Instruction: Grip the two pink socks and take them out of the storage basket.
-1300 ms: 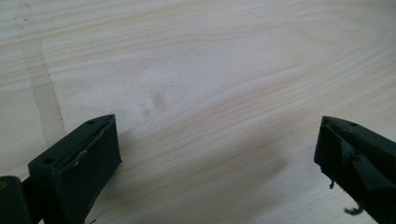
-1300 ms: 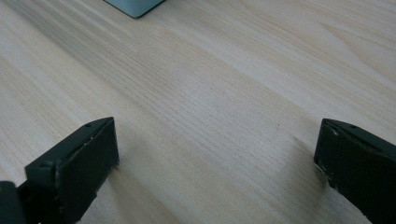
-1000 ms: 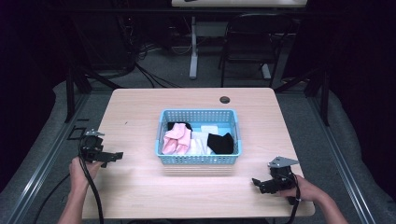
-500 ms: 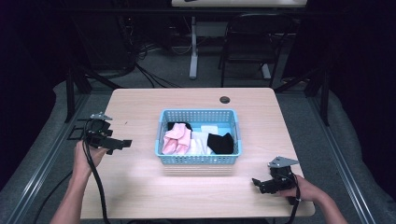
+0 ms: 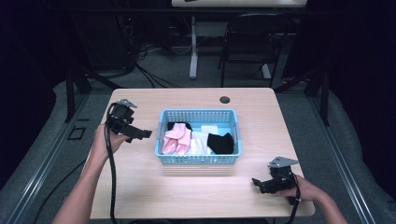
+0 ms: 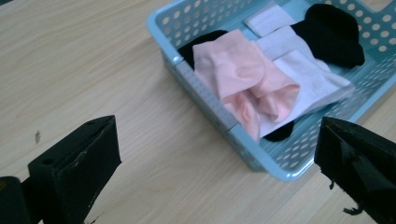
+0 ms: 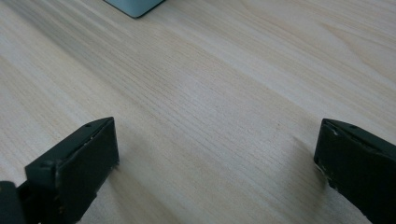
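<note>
A light blue perforated basket [image 5: 199,159] stands mid-table and holds folded pink cloth [image 5: 176,138], white cloth [image 5: 200,143] and black cloth [image 5: 220,143]. My left gripper [image 5: 142,134] is held above the table just left of the basket, open, pointing at its left wall. In the left gripper view the basket [image 6: 205,95] lies ahead with the pink cloth [image 6: 243,81] on top, and the left gripper [image 6: 217,154] has wide-apart jaws with nothing between. My right gripper [image 5: 258,183] rests low near the front right edge, open and empty. In the right gripper view the right gripper [image 7: 217,154] faces bare wood and a basket corner [image 7: 135,7].
A round cable hole [image 5: 224,99] sits at the table's far edge. A dark chair [image 5: 247,46] and a white table leg [image 5: 193,46] stand on the floor beyond. Cables trail from both grippers off the front edge. Bare wood lies in front of the basket.
My left gripper has risen and travelled forward and right, from the table's left edge to just beside the basket. The right gripper has stayed put.
</note>
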`<state>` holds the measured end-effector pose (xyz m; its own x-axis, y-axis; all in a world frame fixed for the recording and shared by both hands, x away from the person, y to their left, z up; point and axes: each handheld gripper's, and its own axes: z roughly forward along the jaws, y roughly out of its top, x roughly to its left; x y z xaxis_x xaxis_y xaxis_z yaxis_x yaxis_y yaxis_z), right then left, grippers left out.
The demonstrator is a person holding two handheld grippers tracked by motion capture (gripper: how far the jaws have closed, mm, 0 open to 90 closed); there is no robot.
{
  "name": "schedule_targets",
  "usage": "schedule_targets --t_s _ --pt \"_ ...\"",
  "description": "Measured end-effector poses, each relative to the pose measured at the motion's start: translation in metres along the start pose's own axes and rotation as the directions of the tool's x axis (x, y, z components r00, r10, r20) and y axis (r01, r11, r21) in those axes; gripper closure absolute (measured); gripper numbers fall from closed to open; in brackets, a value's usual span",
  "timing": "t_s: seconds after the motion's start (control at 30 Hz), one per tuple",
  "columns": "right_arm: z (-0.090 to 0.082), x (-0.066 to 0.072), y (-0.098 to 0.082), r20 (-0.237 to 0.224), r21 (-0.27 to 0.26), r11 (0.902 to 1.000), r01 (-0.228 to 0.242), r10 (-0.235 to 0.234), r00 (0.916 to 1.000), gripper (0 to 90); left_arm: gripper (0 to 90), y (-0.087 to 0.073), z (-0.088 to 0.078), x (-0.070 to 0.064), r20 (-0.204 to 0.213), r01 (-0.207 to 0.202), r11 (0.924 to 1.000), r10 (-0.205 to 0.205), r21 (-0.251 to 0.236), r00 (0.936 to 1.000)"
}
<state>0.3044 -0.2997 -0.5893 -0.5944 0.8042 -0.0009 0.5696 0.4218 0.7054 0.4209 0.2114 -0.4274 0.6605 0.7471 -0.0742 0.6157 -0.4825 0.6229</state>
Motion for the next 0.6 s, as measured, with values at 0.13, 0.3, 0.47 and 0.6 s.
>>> schedule_targets --t_s 0.13,0.3,0.47,0.6 --pt "0.0 0.0 0.0 0.0 0.0 1.0 0.0 0.0 1.0 0.0 0.7 0.014 0.012 -0.008 0.015 -0.03 0.9994 0.029 0.019 0.9995" --pt "0.0 0.0 0.0 0.0 0.0 1.0 0.0 0.0 1.0 0.0 3.1 0.029 0.03 -0.019 0.045 -0.056 0.9976 0.055 0.04 0.9975" --pt "0.0 0.0 0.0 0.0 0.0 1.0 0.0 0.0 1.0 0.0 4.3 0.041 0.047 -0.028 0.065 -0.076 0.9949 0.072 0.066 0.9953" --pt "0.0 0.0 0.0 0.0 0.0 1.0 0.0 0.0 1.0 0.0 7.2 0.049 0.064 -0.036 0.064 -0.096 0.9899 0.09 0.104 0.9939"
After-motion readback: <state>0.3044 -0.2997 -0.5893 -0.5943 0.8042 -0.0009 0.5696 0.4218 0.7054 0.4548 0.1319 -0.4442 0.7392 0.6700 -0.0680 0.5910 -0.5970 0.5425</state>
